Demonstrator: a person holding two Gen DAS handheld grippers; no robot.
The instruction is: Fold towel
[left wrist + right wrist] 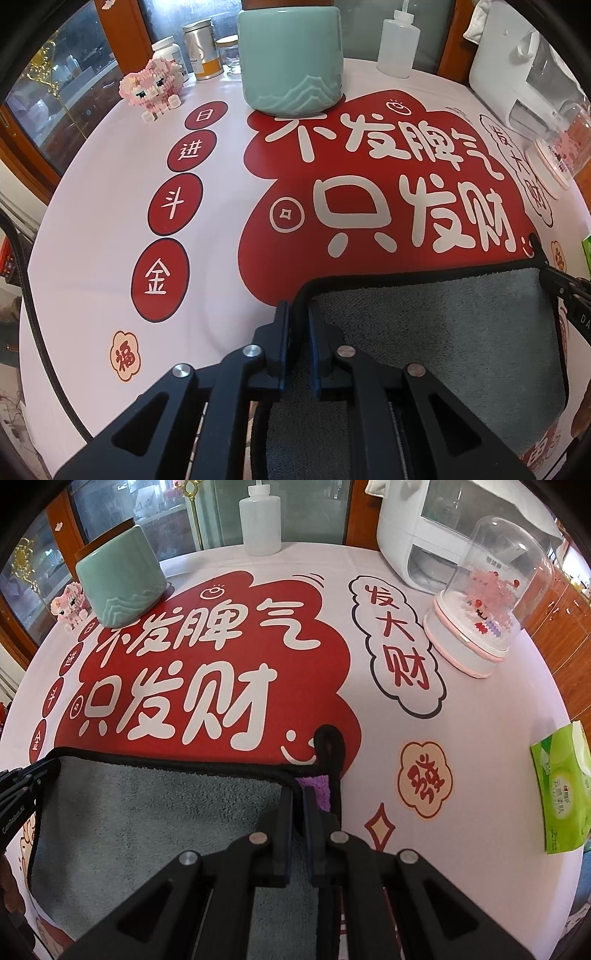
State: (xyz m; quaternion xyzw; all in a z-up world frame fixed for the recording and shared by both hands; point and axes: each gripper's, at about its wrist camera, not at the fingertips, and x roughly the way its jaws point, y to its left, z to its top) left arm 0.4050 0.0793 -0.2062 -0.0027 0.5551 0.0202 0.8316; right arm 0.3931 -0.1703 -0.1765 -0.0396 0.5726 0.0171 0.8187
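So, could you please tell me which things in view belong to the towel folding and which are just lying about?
Job:
towel
left gripper
right gripper

Lying about:
green jar
squeeze bottle
brick pig
domed ornament
tissue pack
white appliance

- Both views are bright and evenly lit, with soft indoor light and no harsh highlights on the tablecloth point(92, 206).
- Shadows are faint: a soft, short one sits under the teal jar point(290, 55) in the upper centre of the left wrist view.
- Mild glare shows on the clear dome point(506, 554) at upper right of the right wrist view, and on the glass cabinet doors behind.
- Strong fisheye bending curves the table edge; black vignette fills the corners.
- Centre is sharp; the frame edges smear slightly.
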